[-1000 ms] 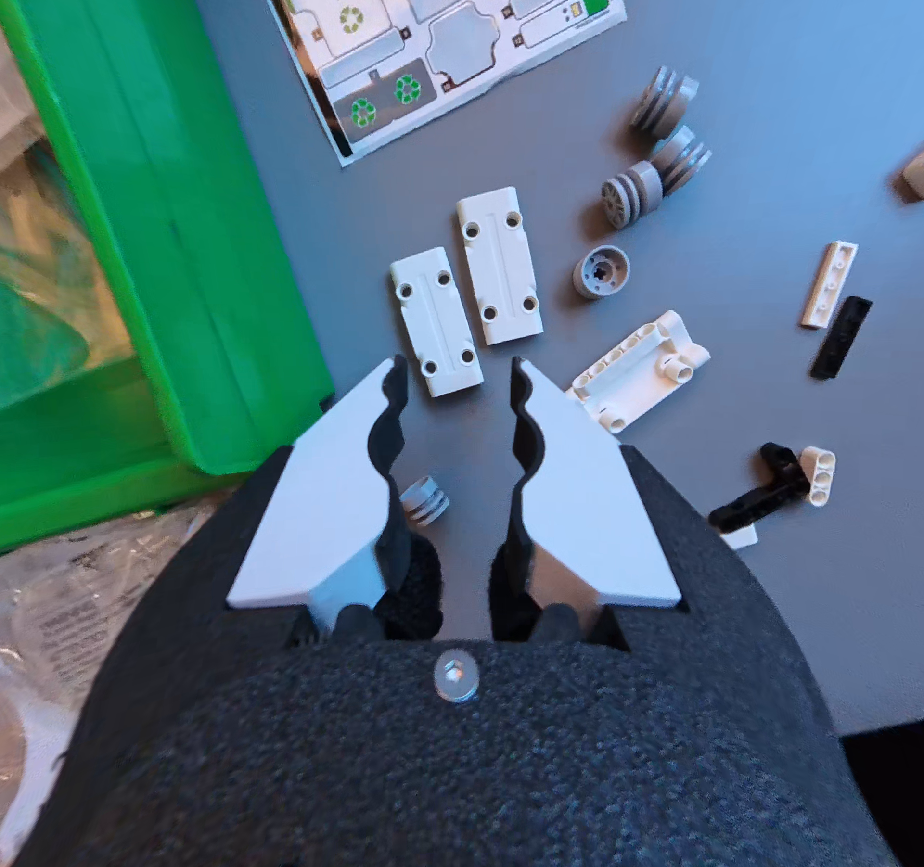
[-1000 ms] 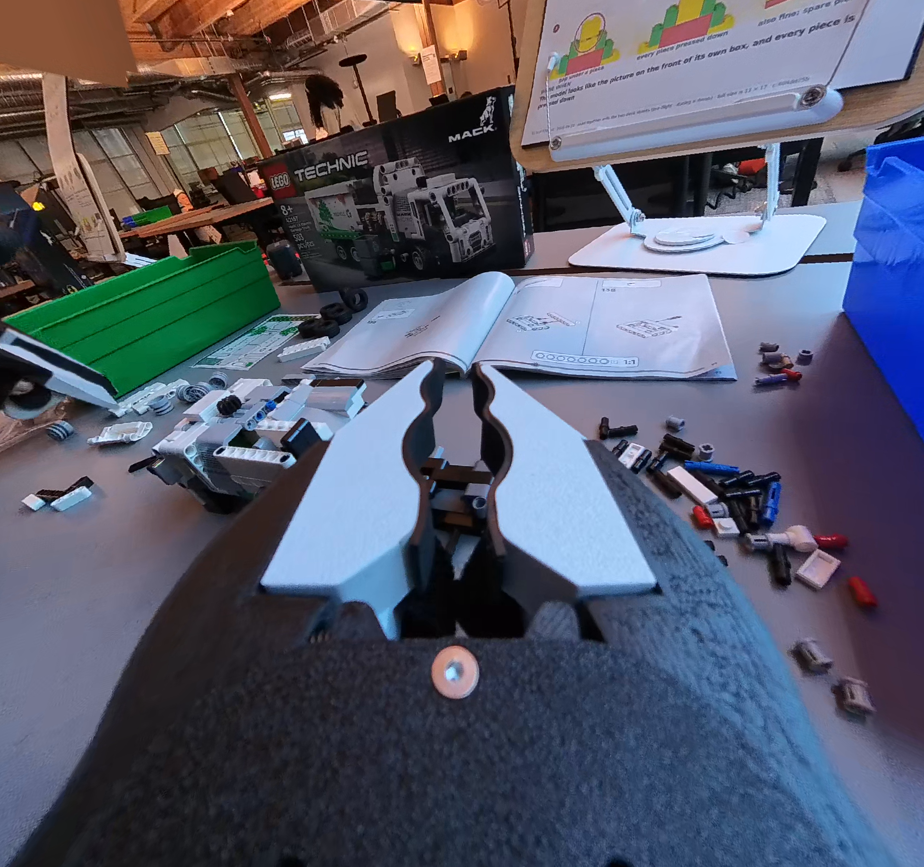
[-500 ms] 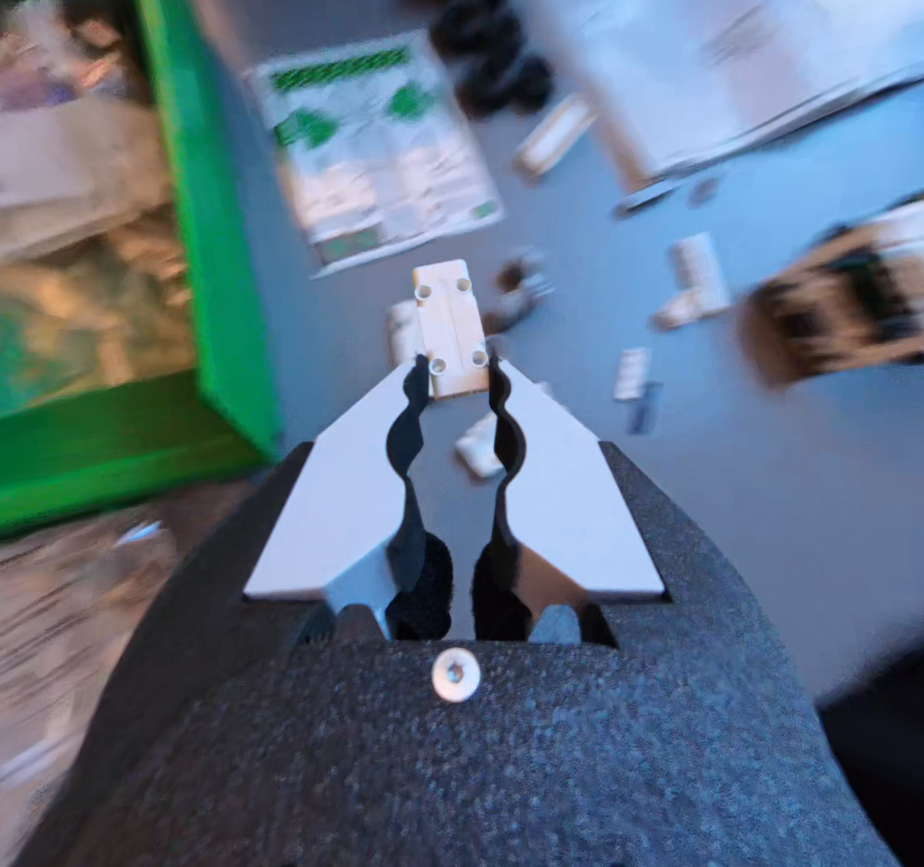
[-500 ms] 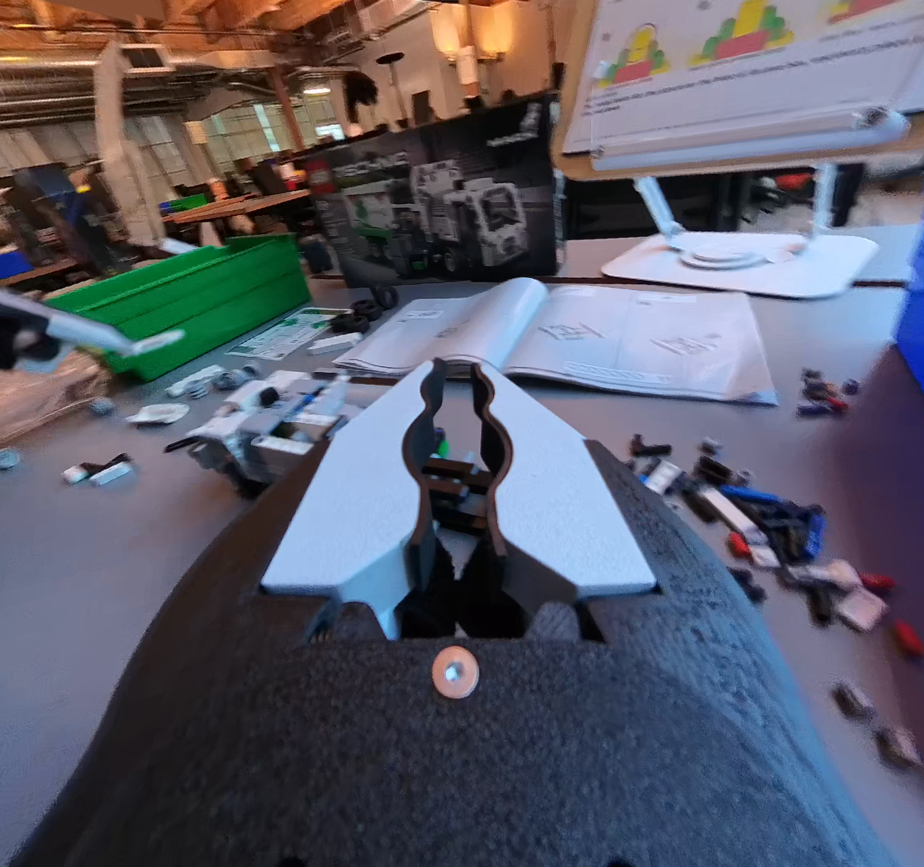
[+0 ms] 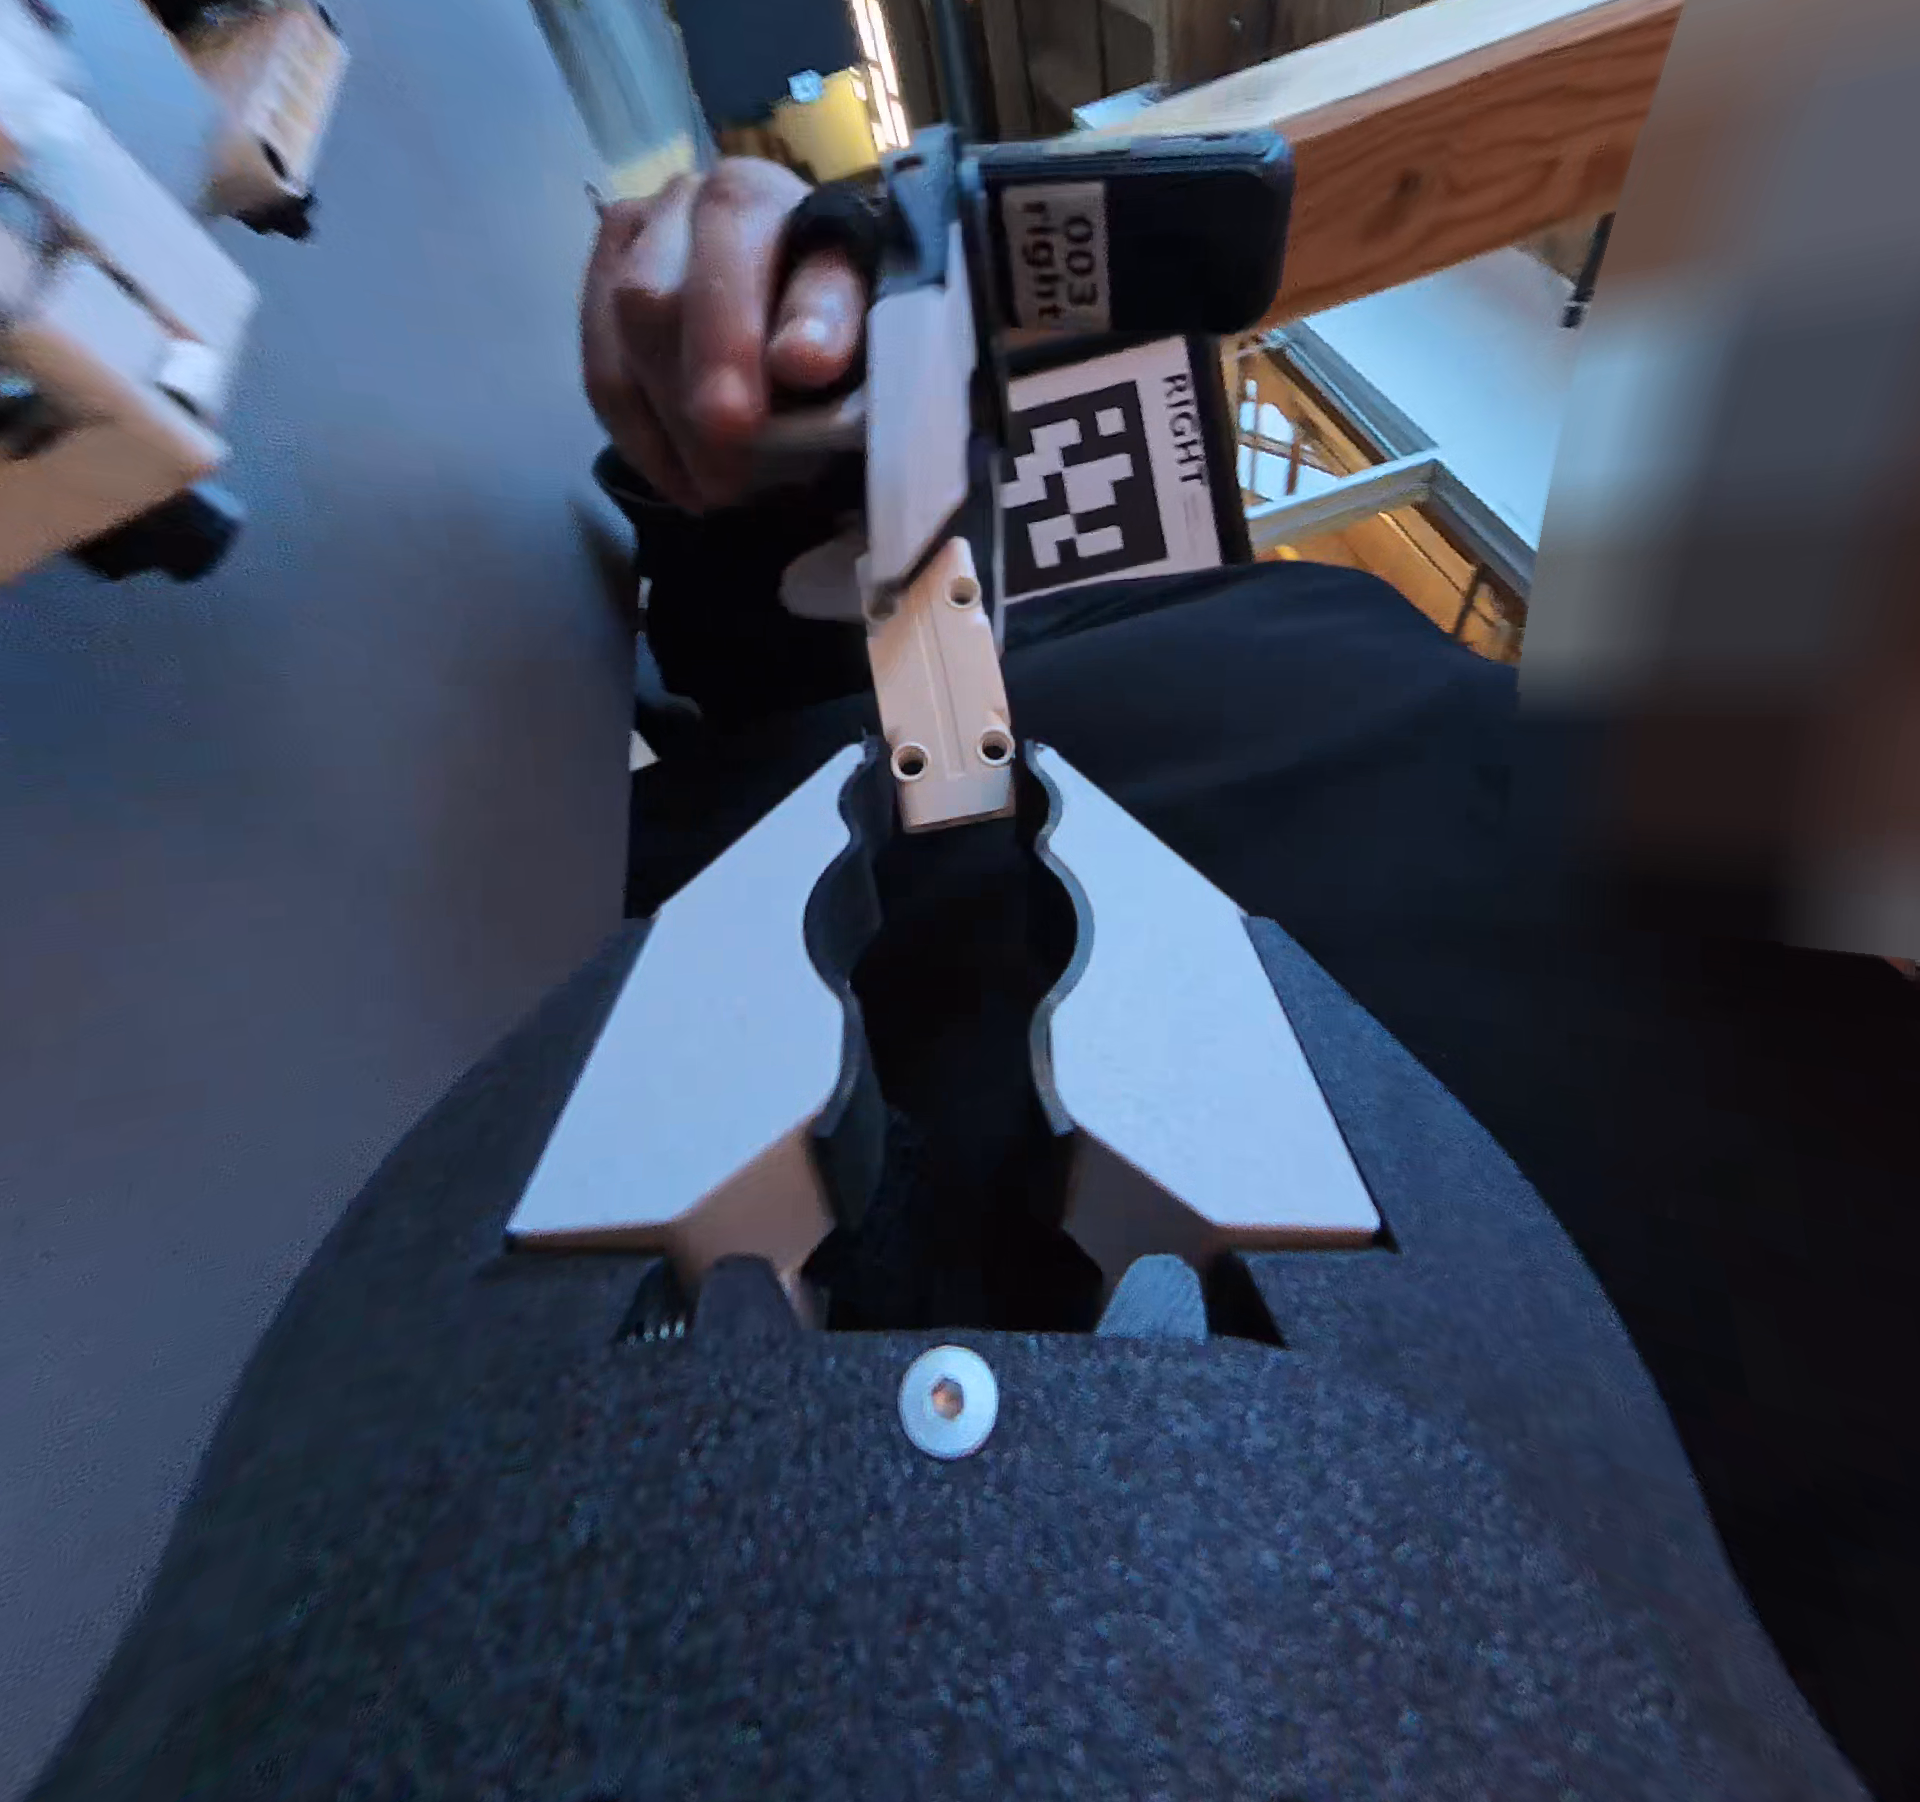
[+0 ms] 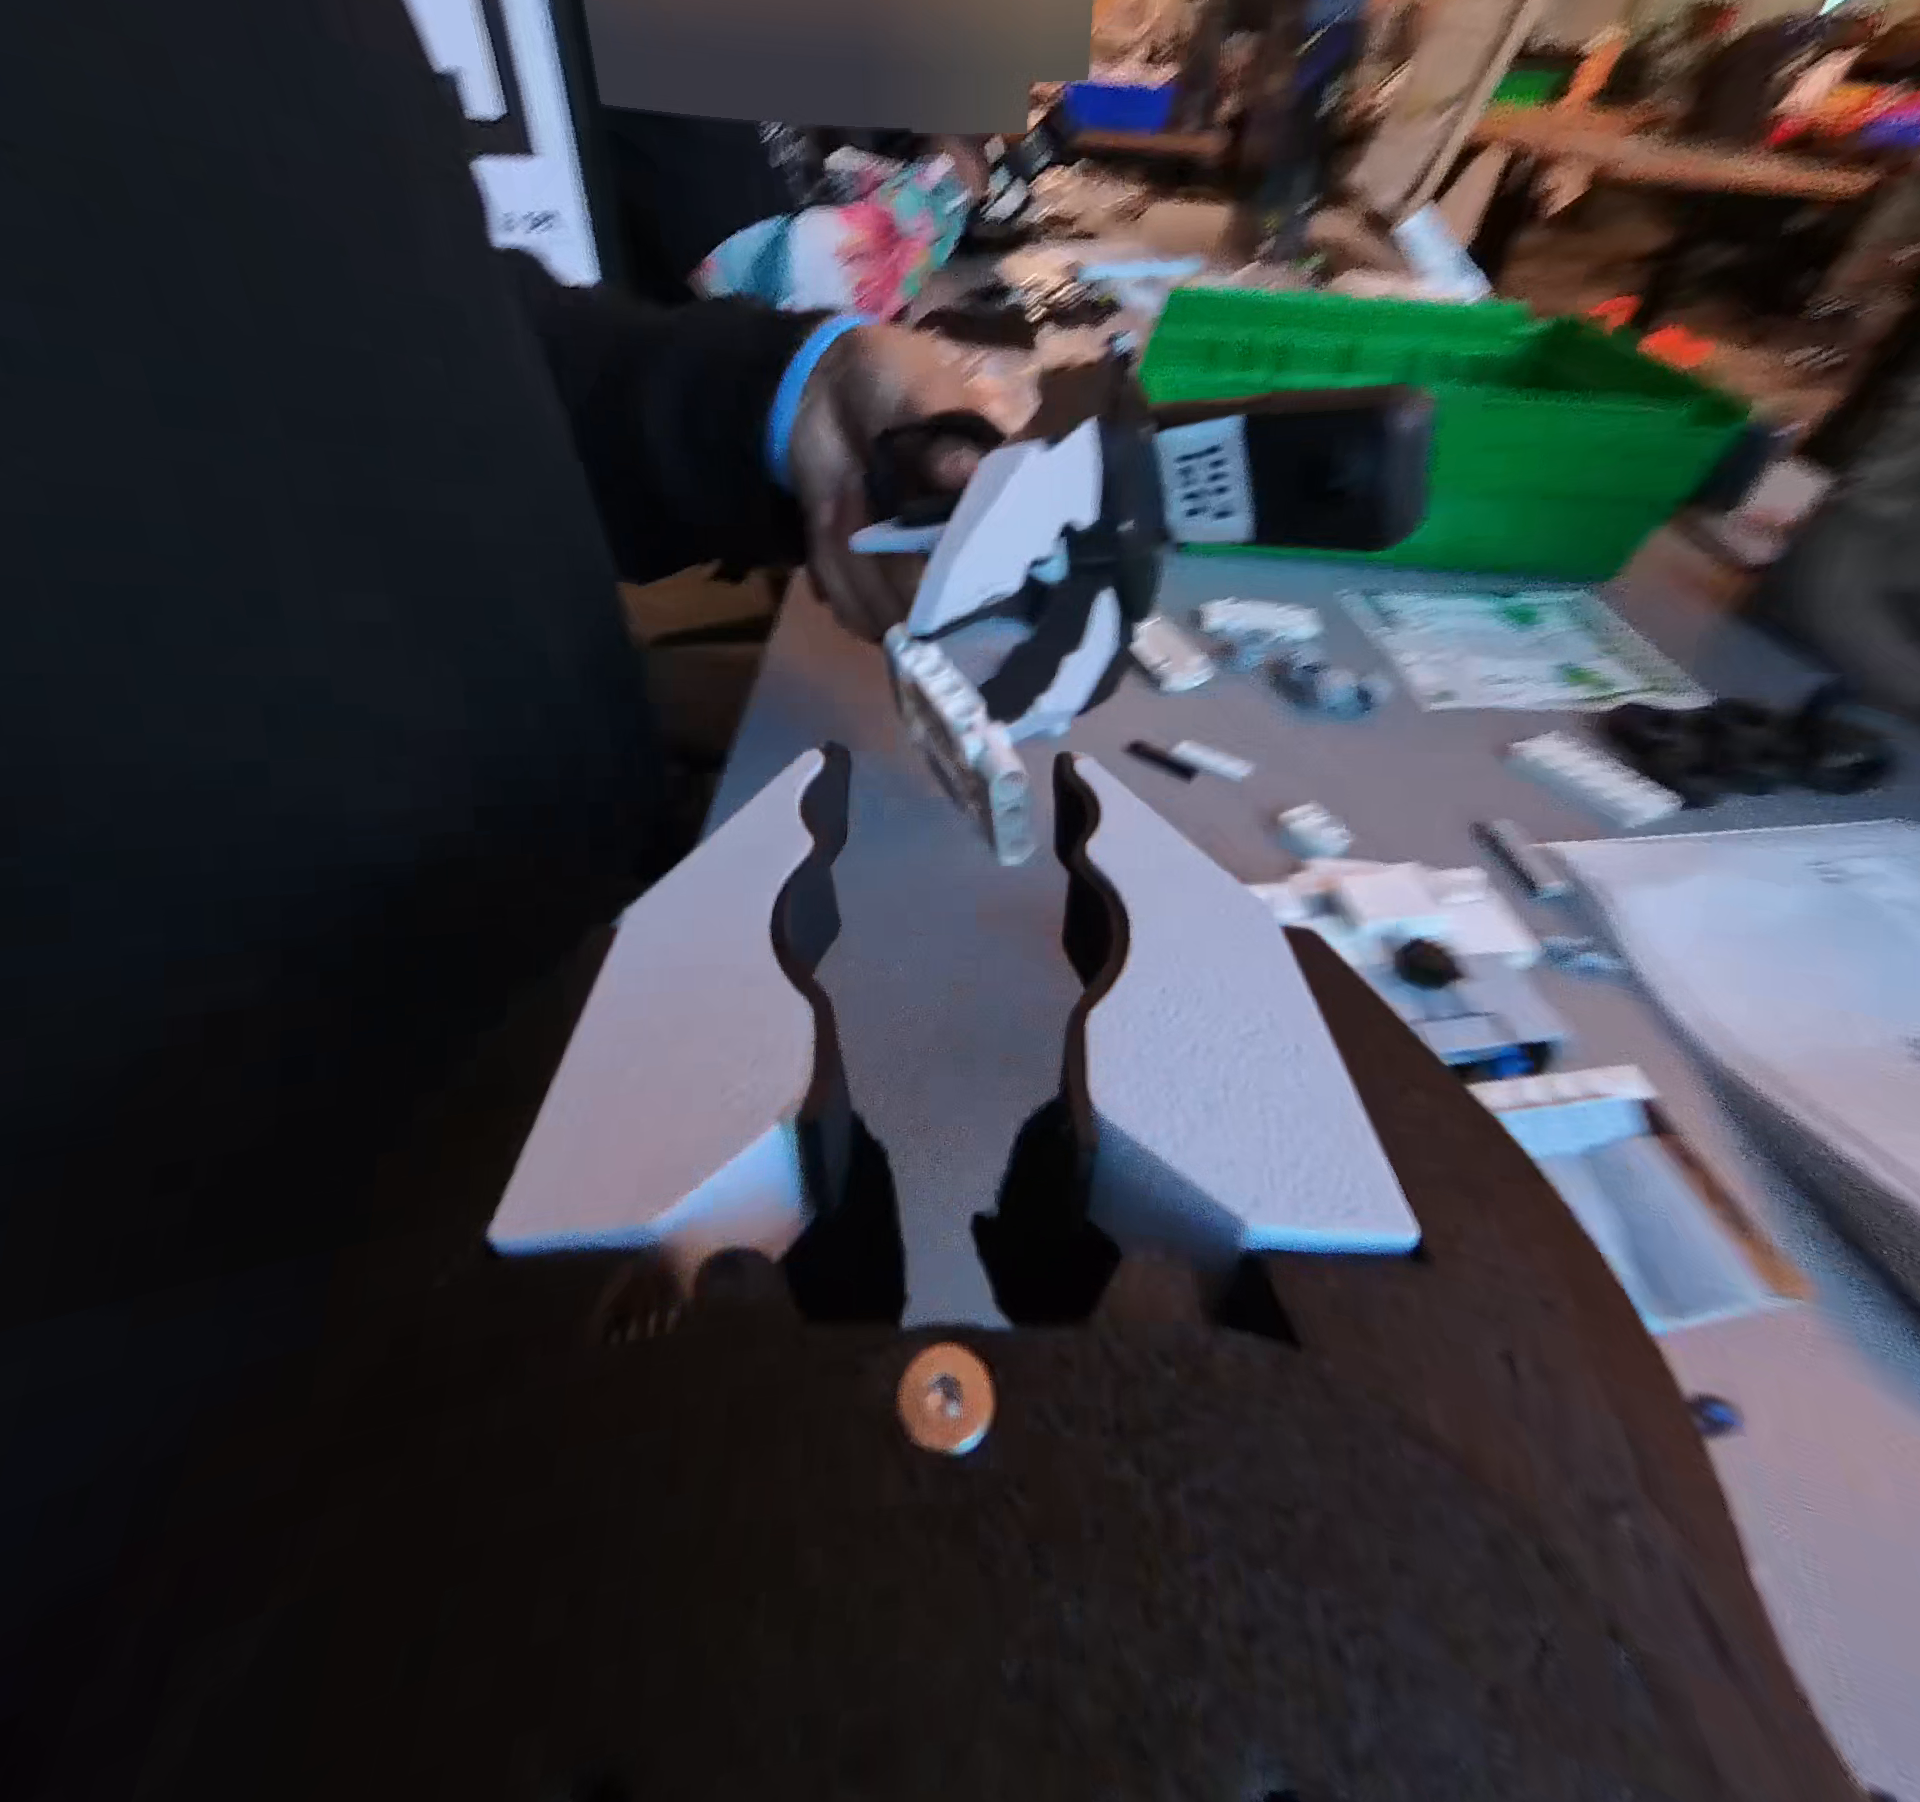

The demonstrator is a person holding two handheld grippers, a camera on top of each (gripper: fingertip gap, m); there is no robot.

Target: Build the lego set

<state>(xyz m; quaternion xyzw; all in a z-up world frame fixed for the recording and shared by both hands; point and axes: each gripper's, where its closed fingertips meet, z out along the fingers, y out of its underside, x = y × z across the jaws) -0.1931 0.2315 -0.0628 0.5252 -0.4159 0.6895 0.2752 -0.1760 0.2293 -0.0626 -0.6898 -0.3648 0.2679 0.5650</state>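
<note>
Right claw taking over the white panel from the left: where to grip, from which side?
Grip the panel by its free short end, coming in along its length, opposite the left claw, closing across its width. The left claw pinches the other end; the free end points into the open right claw.

I count two grippers, my left one (image 5: 951, 765) and my right one (image 6: 951, 776), one white panel (image 5: 940, 713), one green bin (image 6: 1455, 433).

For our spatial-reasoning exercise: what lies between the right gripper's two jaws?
Right wrist view: only the end of the left gripper's white holed plastic panel, near the tips.
</note>
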